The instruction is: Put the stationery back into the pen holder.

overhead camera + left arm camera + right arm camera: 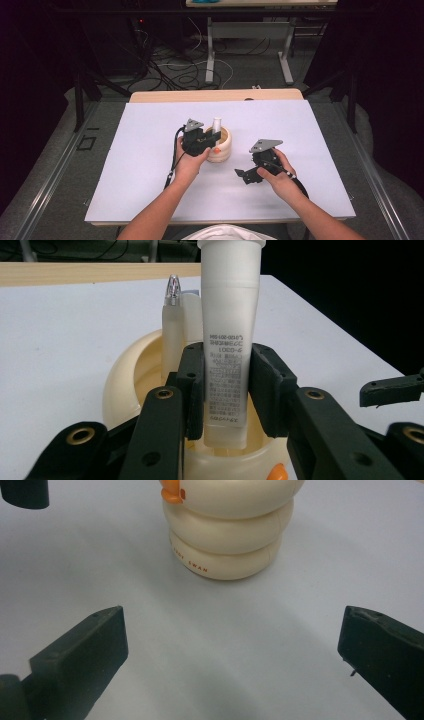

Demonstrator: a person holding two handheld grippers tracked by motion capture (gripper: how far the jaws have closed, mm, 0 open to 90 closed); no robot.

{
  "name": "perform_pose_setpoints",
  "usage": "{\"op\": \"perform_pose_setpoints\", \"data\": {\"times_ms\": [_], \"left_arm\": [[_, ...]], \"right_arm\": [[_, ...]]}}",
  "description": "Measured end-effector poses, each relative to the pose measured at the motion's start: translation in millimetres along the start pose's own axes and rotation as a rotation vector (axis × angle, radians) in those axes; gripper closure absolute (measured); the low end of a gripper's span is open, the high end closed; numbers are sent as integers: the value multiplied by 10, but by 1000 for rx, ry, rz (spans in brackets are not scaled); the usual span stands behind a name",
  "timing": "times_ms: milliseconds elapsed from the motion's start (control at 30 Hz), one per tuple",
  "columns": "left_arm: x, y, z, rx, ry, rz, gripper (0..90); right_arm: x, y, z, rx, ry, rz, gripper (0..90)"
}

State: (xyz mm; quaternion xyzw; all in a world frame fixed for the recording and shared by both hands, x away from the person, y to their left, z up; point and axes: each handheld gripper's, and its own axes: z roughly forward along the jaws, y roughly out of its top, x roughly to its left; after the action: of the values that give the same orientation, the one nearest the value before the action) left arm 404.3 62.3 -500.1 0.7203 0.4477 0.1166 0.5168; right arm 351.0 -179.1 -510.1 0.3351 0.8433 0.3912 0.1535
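Both tongs are working near the cream holder (220, 145) at the middle of the table (150, 165). Left gripper (227, 390) is clamping a white tube (229, 340) between its jaws, cap end up, with the tube's flat lower end sitting just inside the holder's rim. Right gripper (235, 645) is standing wide open and holding nothing, with its jaws pointing at the holder from the person's right, apart from it.

A second slim tube with a clear tip (172, 325) is standing upright in the holder just behind the gripped one.

Risks from this position:
- The grip is sitting low on the tube, so the tall upper part is likely to swing and tilt if the hand turns.
- The tube's lower end could catch the rim or knock the slim tube, tipping it.
- The holder is light-looking and unrestrained; sideways pull from the left gripper could slide or topple it, since the right gripper is not bracing it.

The orange part (172, 492) on the holder's side is facing the right gripper.
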Motion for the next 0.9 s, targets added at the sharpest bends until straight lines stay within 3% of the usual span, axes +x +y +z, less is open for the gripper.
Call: {"op": "perform_pose_setpoints", "data": {"times_ms": [100, 200, 567, 667, 700, 833, 900], "left_arm": [[6, -21, -12, 20, 1, 1, 690], [11, -24, -33, 7, -4, -5, 678], [0, 48, -272, -6, -24, 26, 485], [24, 60, -339, -11, -23, 41, 421], [38, 65, -361, -7, -22, 49, 390], [86, 72, -458, -14, -28, 50, 328], [117, 67, -511, -13, -28, 59, 287]], "right_arm": [[-14, -14, 7, 1, 4, 1, 0], [-12, -21, -6, 2, 4, -2, 0], [-29, -38, 5, 7, -5, -1, 0], [-26, -34, -21, 4, -11, 7, 0], [-31, -40, -12, -21, -17, 10, 0], [-46, -31, -49, 4, -18, 27, 0], [-52, -39, -43, -17, -28, 30, 0]]}}
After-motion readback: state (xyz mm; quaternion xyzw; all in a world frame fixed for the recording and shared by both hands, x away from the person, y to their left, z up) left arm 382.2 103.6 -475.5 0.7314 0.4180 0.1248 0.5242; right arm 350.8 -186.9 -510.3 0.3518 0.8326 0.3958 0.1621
